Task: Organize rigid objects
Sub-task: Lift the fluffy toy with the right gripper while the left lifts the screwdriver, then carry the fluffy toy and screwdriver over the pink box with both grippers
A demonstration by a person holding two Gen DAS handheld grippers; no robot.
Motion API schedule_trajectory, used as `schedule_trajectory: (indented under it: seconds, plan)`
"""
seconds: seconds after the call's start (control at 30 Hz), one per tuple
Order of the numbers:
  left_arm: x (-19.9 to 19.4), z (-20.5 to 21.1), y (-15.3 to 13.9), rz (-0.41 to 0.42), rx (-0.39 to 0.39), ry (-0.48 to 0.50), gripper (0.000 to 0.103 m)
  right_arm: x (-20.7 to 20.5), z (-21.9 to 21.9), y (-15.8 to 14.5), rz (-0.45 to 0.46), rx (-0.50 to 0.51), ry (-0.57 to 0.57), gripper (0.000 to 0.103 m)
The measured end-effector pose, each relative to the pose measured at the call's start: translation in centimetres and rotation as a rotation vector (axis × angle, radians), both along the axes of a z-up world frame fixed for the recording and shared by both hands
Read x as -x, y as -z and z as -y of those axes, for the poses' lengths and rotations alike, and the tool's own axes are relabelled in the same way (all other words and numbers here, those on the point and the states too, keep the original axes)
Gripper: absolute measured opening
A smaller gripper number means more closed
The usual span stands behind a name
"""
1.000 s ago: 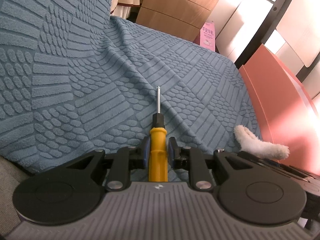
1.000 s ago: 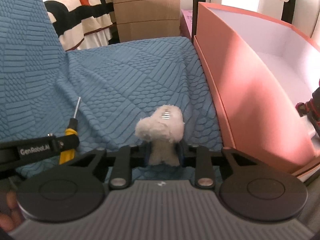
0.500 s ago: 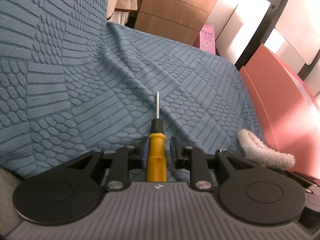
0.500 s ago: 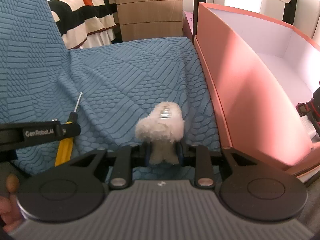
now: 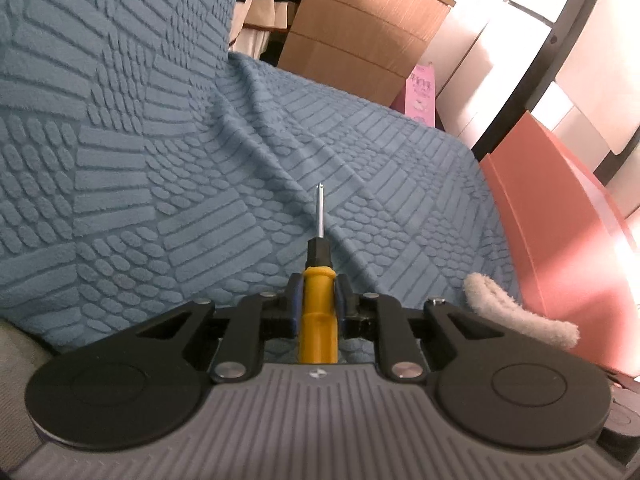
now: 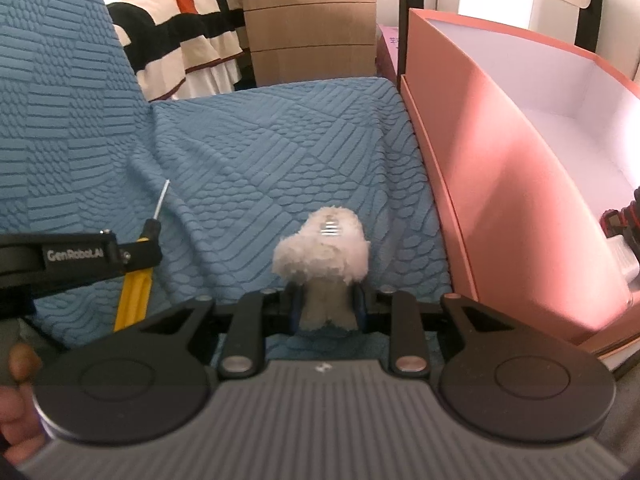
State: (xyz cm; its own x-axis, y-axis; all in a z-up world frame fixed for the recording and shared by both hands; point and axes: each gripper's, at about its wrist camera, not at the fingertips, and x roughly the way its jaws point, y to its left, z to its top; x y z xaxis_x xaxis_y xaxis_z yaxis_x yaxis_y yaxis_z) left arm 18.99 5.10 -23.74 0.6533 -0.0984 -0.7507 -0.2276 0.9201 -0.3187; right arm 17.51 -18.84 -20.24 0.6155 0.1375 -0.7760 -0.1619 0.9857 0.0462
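Observation:
A screwdriver [image 5: 318, 320] with a yellow handle and a thin metal shaft points away over the blue textured cover [image 5: 180, 200]. My left gripper [image 5: 318, 292] is closing its jaws on the handle, and the pads press it from both sides. In the right wrist view the same screwdriver [image 6: 134, 296] shows at lower left under the left gripper [image 6: 138, 254]. My right gripper [image 6: 326, 304] is shut on a fluffy white clip [image 6: 320, 248] with a small metal spring on top. That fluffy white clip [image 5: 516, 320] also shows at the right of the left wrist view.
An open pink box [image 6: 500, 184] with a white inside stands right of the cover, with a red and black thing [image 6: 624, 220] in it. A wooden drawer chest [image 6: 312, 20] and a striped bedspread [image 6: 180, 28] lie beyond. A hand [image 6: 16, 432] shows at lower left.
The left jaws loosened a little around the yellow handle half a second ago and now press it again. The right gripper and its fluffy clip have stayed put.

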Motion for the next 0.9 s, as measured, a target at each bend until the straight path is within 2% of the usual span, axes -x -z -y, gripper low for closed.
schedule_trajectory:
  seconds: [0.4,0.6,0.7,0.9]
  plan:
    - [0.5,-0.1,-3.8,0.068,0.029,-0.027,0.019,0.3,0.7,-3.4,0.044,-0.036,-0.011,0.028]
    - [1.1,0.9,-6.1,0.098,0.019,0.012,0.019,0.5,1.2,-6.5,0.087,-0.068,-0.019,0.028]
    - [1.4,1.1,-7.4,0.108,0.046,0.019,0.019,1.0,1.4,-8.3,0.109,-0.097,-0.032,0.028]
    - [3.0,1.6,-11.3,0.148,0.036,0.023,0.019,1.8,1.9,-11.8,0.138,-0.12,-0.059,0.028]
